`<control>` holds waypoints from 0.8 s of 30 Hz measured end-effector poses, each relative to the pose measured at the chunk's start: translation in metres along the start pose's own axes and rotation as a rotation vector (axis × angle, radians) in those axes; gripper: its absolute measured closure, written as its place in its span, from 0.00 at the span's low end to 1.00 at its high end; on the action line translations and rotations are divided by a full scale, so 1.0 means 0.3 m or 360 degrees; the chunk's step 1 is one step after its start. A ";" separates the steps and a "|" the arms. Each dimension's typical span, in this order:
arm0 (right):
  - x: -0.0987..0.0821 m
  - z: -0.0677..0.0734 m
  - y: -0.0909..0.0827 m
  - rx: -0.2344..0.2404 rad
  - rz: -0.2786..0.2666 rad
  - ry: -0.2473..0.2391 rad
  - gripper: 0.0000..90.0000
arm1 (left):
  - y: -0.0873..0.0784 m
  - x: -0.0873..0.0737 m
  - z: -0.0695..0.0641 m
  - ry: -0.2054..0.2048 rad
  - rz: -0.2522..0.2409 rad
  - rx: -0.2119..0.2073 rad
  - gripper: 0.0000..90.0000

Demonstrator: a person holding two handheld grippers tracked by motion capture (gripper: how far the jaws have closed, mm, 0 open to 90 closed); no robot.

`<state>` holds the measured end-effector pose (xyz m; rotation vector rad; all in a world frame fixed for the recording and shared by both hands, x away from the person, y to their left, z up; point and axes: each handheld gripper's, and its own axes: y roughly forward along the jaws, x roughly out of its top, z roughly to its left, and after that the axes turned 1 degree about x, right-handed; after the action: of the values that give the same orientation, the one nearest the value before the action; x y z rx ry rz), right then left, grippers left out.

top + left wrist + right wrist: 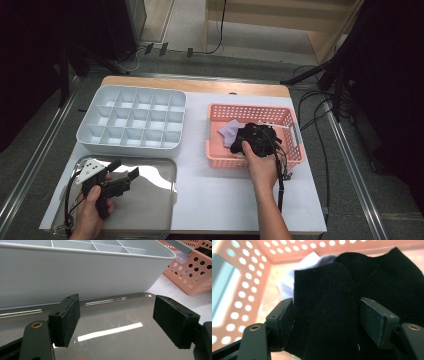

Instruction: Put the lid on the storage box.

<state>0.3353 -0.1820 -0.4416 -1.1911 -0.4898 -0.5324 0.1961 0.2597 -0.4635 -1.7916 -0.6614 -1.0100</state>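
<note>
- Nearest the high camera, the left gripper [123, 169] sits in the person's left hand [92, 210] over a shiny metal tray [155, 200] at the table's near left corner.
- Its jaws stand wide apart with nothing between them; in the left gripper view the tray's bare surface shows through the gap.
- Just behind the tray lies a white divided organizer [131, 121], its compartments bare.
- To the right stands a pink perforated basket [295, 145] on the white table [220, 195].
- The right gripper [325, 322], held by the right hand [261, 167], reaches down into the basket.
- A black sock [324, 315] lies in the basket between the right jaws, which are spread wide; whether the pads touch the fabric cannot be told.
- A pale lilac cloth [230, 131] lies in the basket just beside the sock, on its left, partly tucked under it.
</note>
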 end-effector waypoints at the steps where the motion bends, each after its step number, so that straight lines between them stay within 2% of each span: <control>1: 0.000 0.000 0.002 -0.0008 -0.0003 -0.0008 0.38 | 0.000 0.000 0.000 0.0000 -0.0001 0.0001 0.26; 3: -0.002 0.001 0.006 -0.0024 0.0009 -0.0017 0.44 | -0.001 0.000 0.000 0.0000 0.0000 0.0001 0.26; 4: -0.003 0.002 0.006 -0.0046 0.0027 -0.0022 0.51 | -0.001 0.001 0.000 0.0002 -0.0001 0.0003 0.26; 7: -0.007 0.003 0.008 -0.0047 0.0051 -0.0054 0.60 | -0.001 0.001 0.000 -0.0002 -0.0003 0.0003 0.26; 12: -0.008 -0.014 -0.005 0.0026 0.0015 -0.0049 0.77 | -0.002 0.001 0.000 0.0006 -0.0003 0.0004 0.26; 17: -0.013 -0.015 -0.024 0.0057 -0.0053 -0.0050 0.82 | -0.003 0.001 0.000 0.0004 -0.0010 0.0002 0.26; 20: -0.015 -0.012 -0.032 0.0023 -0.0108 -0.0057 0.82 | -0.003 0.002 0.001 0.0004 -0.0012 -0.0001 0.26; 24: -0.015 -0.010 -0.045 0.0035 -0.0158 -0.0058 0.82 | -0.003 0.002 -0.001 0.0002 -0.0016 -0.0001 0.26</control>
<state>0.3237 -0.1880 -0.4355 -1.1615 -0.5870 -0.5895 0.1956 0.2598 -0.4626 -1.7898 -0.6694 -1.0183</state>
